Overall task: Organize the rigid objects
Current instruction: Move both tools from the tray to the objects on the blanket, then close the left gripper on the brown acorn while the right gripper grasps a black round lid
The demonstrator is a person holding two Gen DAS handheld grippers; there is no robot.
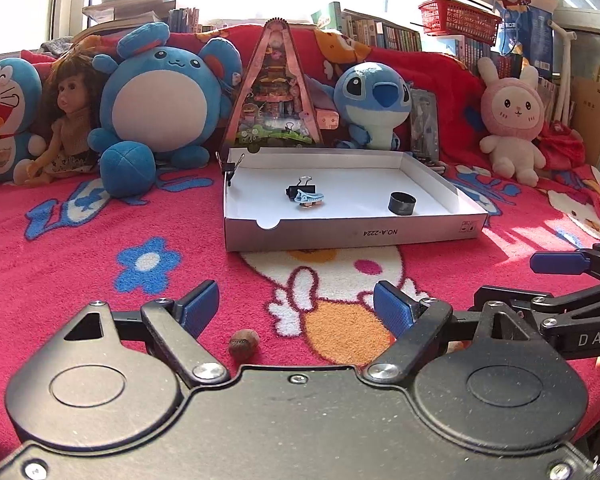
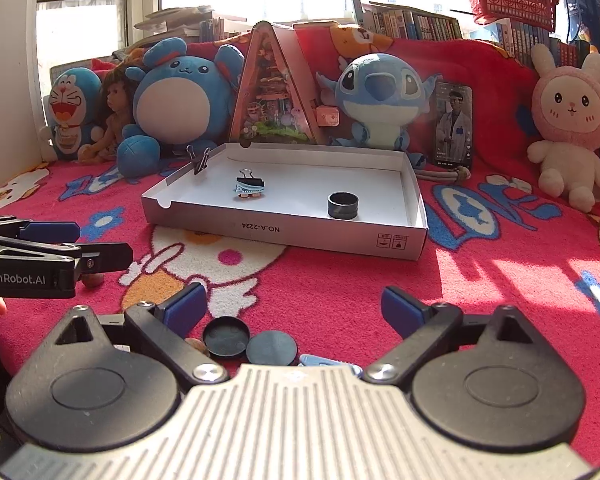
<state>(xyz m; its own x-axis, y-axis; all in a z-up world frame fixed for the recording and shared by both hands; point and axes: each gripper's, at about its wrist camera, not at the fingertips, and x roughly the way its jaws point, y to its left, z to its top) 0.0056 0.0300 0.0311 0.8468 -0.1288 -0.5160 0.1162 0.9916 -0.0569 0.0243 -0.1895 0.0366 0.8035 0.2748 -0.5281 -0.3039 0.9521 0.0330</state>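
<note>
The white cardboard tray [image 2: 284, 232] sits on the red cartoon blanket [image 2: 480, 292] and already holds a black binder clip [image 2: 251, 181], a small blue clip [image 2: 249, 190] just in front of it, and a black ring [image 2: 343, 205] nearer the tray's right side. A 2nd binder clip [image 2: 199, 162] is clamped on the tray's far left rim.

Several loose pieces are not yet sorted. In the right wrist view, 2 black round caps [image 2: 250, 342] lie touching each other just ahead of the right tool [image 2: 296, 312], with a pale blue piece [image 2: 328, 361] half hidden beside them. In the left wrist view, a brown nut-like ball [image 1: 243, 343] rests on the blanket just below the left tool [image 1: 296, 308].

Both tools stand with jaws apart and hold nothing.

This looks like the reach between placements: both tools are low over the blanket near the loose pieces. The next move probably calls for centring the right tool's open jaws over 1 cap and separating it from its neighbour. The caps are thin and flat, so the pads would need to come down close to the blanket.
</note>
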